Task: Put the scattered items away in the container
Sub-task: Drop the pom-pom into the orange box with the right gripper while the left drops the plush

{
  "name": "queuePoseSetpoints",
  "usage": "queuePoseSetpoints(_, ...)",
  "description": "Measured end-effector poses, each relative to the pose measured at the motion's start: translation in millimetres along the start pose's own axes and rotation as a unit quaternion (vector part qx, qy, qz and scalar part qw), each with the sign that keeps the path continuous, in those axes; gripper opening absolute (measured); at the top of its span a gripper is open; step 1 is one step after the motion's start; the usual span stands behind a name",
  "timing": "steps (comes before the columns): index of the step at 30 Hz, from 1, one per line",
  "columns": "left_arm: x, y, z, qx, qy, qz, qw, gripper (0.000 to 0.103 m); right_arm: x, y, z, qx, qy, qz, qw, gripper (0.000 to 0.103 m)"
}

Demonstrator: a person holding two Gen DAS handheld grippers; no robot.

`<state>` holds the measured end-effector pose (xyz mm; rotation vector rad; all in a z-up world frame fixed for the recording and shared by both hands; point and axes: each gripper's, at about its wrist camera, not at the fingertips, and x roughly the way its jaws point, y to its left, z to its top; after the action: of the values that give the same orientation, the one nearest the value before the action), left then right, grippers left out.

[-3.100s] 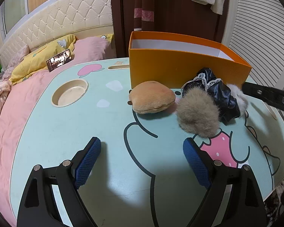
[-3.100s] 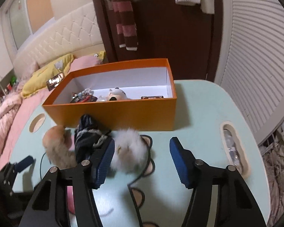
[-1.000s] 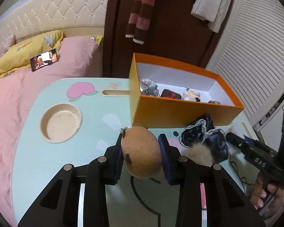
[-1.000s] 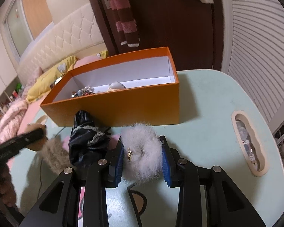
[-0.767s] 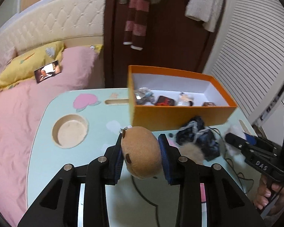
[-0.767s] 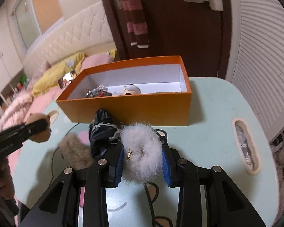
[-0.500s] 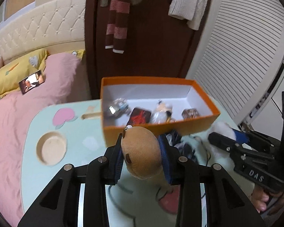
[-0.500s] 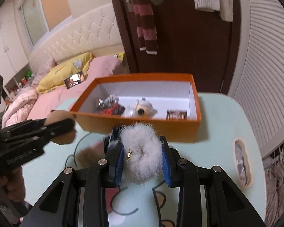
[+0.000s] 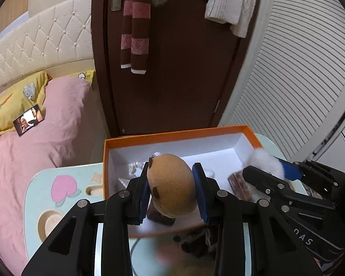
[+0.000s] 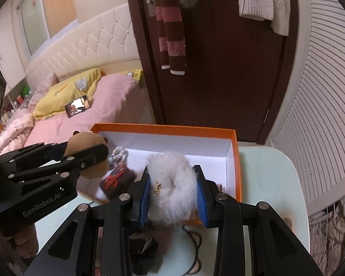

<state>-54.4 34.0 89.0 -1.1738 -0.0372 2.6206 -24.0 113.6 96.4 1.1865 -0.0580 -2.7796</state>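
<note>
Left wrist view: orange box (image 9: 135, 139) sits at the table's (image 9: 34, 184) far edge. Left gripper (image 9: 172, 191) clamps the tan plush (image 9: 170, 184) above its left end; right gripper (image 10: 172, 191) pinches the white fur scrunchie (image 10: 172, 184) above its near wall.

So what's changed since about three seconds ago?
Both open grippers closed on items: the left gripper took the brown plush, the right gripper the white fur scrunchie. Both were lifted over the orange box. The box stayed put.
</note>
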Motion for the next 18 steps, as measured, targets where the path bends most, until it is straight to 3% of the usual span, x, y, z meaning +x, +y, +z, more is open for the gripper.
queuePoseSetpoints(10,36.1,10.4,-1.4,-0.009,0.032,0.004,0.9994,0.037,38.9,-4.6,6.6,-0.007,0.030,-0.009,0.999,0.033)
queuePoseSetpoints(12,38.7,11.2,-2.3,-0.012,0.033,0.001,0.9994,0.043,42.6,-5.4,5.8,-0.007,0.033,-0.013,0.999,0.034)
queuePoseSetpoints(14,40.0,11.6,-2.8,-0.016,0.034,-0.001,0.9993,0.061,44.5,-6.3,5.6,-0.007,0.030,-0.023,0.999,0.043)
queuePoseSetpoints(18,35.2,16.4,-3.3,-0.023,0.015,0.012,0.9995,0.071,44.0,-12.5,6.9,-0.001,0.021,-0.044,0.999,0.061)
